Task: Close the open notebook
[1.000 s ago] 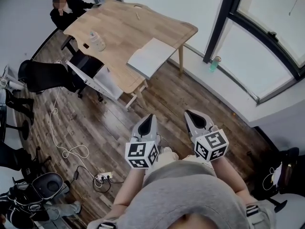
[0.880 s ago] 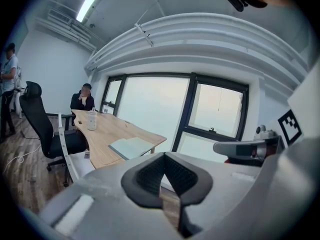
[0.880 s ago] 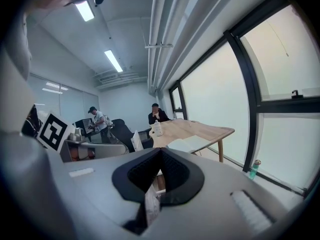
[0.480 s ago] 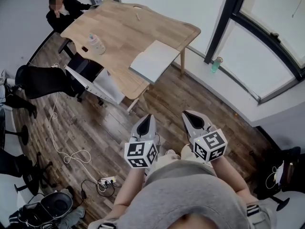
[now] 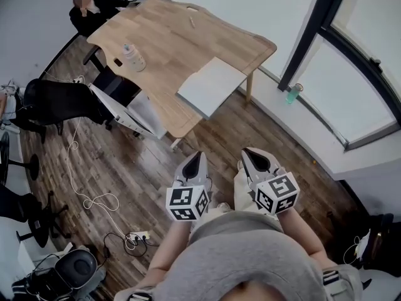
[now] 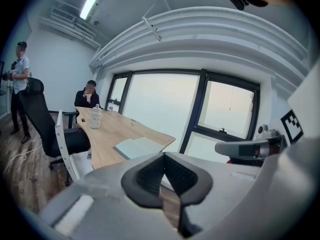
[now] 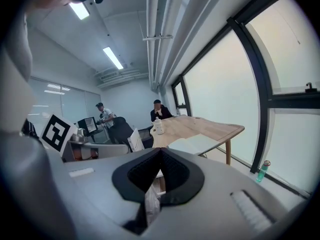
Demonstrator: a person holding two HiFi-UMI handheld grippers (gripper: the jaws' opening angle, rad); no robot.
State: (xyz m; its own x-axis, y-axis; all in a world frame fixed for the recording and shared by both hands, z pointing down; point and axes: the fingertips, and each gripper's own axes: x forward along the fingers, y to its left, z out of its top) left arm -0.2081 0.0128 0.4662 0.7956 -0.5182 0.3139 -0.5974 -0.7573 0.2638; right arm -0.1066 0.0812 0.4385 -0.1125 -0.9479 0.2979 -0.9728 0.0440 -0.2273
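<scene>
The open notebook (image 5: 212, 86) lies flat with pale pages near the corner of the wooden table (image 5: 169, 42) closest to me; it also shows in the left gripper view (image 6: 136, 147) and the right gripper view (image 7: 192, 144). Both grippers are held side by side in front of my body, well short of the table and over the floor. My left gripper (image 5: 195, 156) is shut with nothing in it, its pads meeting (image 6: 163, 155). My right gripper (image 5: 248, 151) is likewise shut and empty (image 7: 160, 150).
A clear bottle (image 5: 132, 57) stands on the table's left part. A white chair (image 5: 123, 108) and a black office chair (image 5: 57, 100) stand left of the table. A person (image 5: 94, 5) sits at the far end. Cables (image 5: 94, 200) cross the floor; a green bottle (image 5: 292, 93) stands by the window.
The table and notebook have come closer and shifted right in the head view. Both grippers have moved forward together and stay shut.
</scene>
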